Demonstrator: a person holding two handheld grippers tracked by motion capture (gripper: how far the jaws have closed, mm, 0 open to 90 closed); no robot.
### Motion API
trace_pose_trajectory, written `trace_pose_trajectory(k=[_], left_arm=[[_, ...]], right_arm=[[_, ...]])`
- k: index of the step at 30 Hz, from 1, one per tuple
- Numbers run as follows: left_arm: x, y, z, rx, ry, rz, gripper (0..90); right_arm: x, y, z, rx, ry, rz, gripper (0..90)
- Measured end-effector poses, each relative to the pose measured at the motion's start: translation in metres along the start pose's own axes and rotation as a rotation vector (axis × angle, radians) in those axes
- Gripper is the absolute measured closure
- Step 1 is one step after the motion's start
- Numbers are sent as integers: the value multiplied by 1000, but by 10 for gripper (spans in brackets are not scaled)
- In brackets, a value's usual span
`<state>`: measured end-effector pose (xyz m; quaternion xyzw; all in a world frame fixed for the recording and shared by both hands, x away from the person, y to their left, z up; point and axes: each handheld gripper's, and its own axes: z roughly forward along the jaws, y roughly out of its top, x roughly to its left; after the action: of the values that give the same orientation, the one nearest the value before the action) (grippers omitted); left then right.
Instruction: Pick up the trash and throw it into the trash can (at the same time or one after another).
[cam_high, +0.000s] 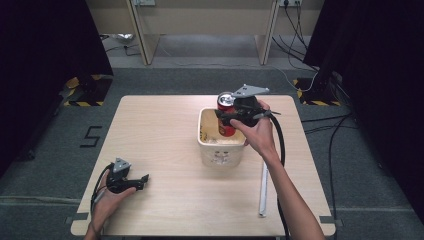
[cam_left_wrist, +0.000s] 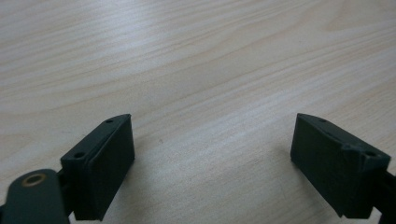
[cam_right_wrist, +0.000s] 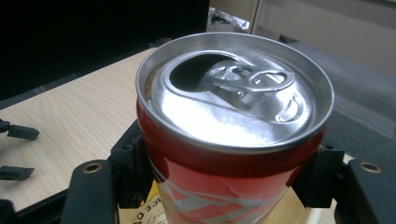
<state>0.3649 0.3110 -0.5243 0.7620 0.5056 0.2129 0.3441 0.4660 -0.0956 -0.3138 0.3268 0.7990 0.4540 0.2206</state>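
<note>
A red drink can (cam_high: 226, 106) with its silver top opened is held upright over the white bin (cam_high: 220, 156), which stands near the middle of the table. My right gripper (cam_high: 224, 119) is shut on the can's red side, one jaw on each flank. In the right gripper view the can (cam_right_wrist: 233, 116) sits between the jaws of my right gripper (cam_right_wrist: 226, 176). My left gripper (cam_high: 142, 181) rests on the table near the front left edge, open, with bare wood between its fingers (cam_left_wrist: 105, 163).
A thin metal strip (cam_high: 263, 190) lies on the table (cam_high: 160, 130) right of the bin, under the right forearm. Something yellowish lies inside the bin. Cables run over the floor at the right, and desk legs stand beyond the table.
</note>
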Motion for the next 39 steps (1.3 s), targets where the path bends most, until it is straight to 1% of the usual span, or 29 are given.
trace_pose_trajectory(k=[3,4,6,7,8,11,16,19,20,23,25,28,31,34,35,36,37,39], left_arm=[[0,0,0,0,0,0,130],[0,0,0,0,0,0,130],[0,0,0,0,0,0,131],[0,0,0,0,0,0,130],[0,0,0,-1,0,-1,130],[0,0,0,0,0,-1,131],[0,0,0,0,0,0,131],[0,0,0,0,0,0,131],[0,0,0,0,0,0,131],[0,0,0,0,0,0,131],[0,0,0,0,0,0,130],[0,0,0,0,0,0,131],[0,0,0,-1,0,-2,131],[0,0,0,0,0,0,130],[0,0,0,0,0,0,130],[0,0,0,0,0,1,129],[0,0,0,1,1,1,130],[0,0,0,0,1,1,129]], right_arm=[[-2,-7,7,21,3,18,338],[-2,-9,9,23,1,16,337],[-4,-13,12,19,3,31,337],[-4,-13,12,19,3,31,337],[-5,-17,16,24,6,35,337],[-6,-20,20,29,1,38,337],[-4,-23,26,40,-2,27,337],[-3,-27,29,52,4,32,336],[-4,-30,31,69,3,23,336],[-5,-32,33,72,1,34,336],[-5,-35,36,84,4,32,336],[-4,-37,37,84,8,32,336],[-4,-40,37,97,16,32,335],[-6,-43,38,103,21,47,332],[-8,-45,38,107,48,55,297],[-8,-45,37,98,49,50,270],[-8,-45,36,88,44,33,239],[-8,-44,30,76,23,18,224]])
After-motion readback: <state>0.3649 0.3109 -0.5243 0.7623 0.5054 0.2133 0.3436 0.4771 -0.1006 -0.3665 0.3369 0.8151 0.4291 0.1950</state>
